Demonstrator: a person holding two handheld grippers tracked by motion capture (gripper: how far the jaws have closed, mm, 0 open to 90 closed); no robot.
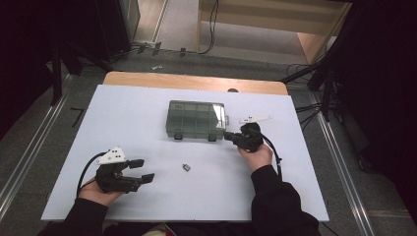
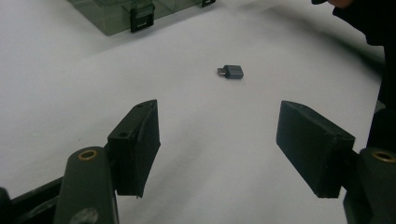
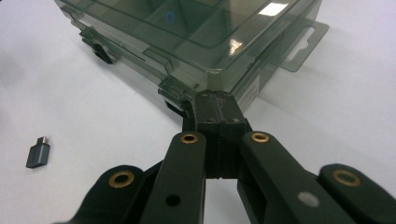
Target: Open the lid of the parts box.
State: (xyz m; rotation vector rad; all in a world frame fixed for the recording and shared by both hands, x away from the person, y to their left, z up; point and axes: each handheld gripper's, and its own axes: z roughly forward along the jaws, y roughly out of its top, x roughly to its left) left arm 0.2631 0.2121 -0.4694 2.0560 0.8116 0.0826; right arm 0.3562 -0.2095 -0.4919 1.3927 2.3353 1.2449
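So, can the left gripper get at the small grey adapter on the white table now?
Probably yes: the left gripper is open, and bare table lies between it and the small grey adapter.

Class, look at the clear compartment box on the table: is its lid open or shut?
Shut. The lid of the compartment box lies flat on its base, and both front latches sit folded down over the edge.

bare table (image 1: 147, 128) around adapter (image 1: 186, 167)
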